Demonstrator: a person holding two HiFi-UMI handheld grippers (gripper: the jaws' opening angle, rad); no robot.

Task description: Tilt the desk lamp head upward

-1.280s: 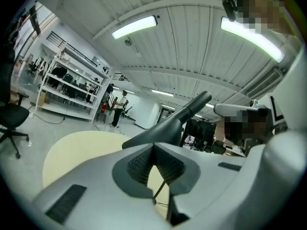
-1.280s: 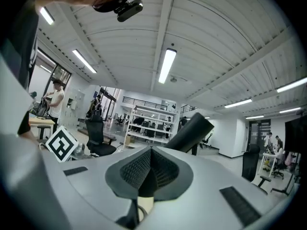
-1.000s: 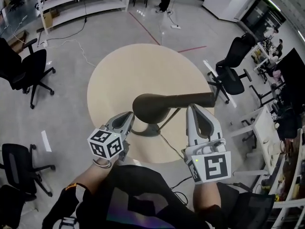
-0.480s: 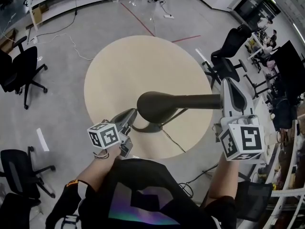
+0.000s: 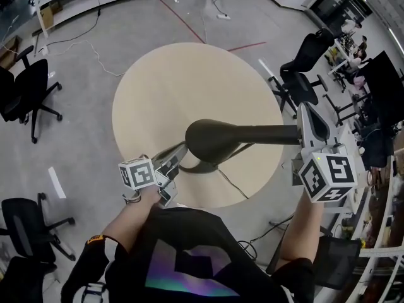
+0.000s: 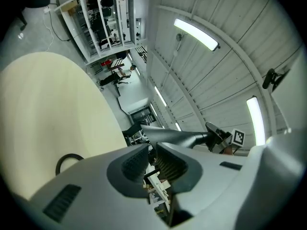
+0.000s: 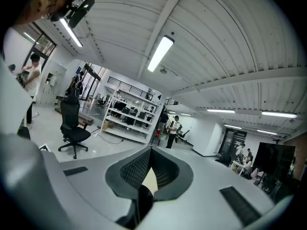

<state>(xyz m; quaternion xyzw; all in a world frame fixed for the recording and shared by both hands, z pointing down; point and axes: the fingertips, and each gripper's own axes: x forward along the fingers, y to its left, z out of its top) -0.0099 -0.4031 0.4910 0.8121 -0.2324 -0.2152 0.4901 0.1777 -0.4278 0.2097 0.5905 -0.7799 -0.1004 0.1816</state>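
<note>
While the left gripper (image 5: 180,150) waits nearly closed, holding nothing, beside the base (image 5: 203,168) on the table (image 5: 158,87), the lamp head (image 5: 211,141) sits roughly level. The right gripper (image 5: 308,113) pinches its tail, so the tilting looks barely begun.

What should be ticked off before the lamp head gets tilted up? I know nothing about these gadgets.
1. Is the right gripper at the tail end of the lamp head? Ok: the head view shows it right beside that end.
2. Does the right gripper actually hold the lamp? Cannot tell: its fingers meet at the tips, with a dark shape low between them.
3. Is the left gripper steadying the lamp base? Cannot tell: it is next to the base, but no contact shows.
4. Is the left gripper free of any object? Ok: its fingers are nearly together, with nothing between them.
5. Is the table free around the lamp? Ok.
6. Is the cable away from both grippers? Ok.
</note>
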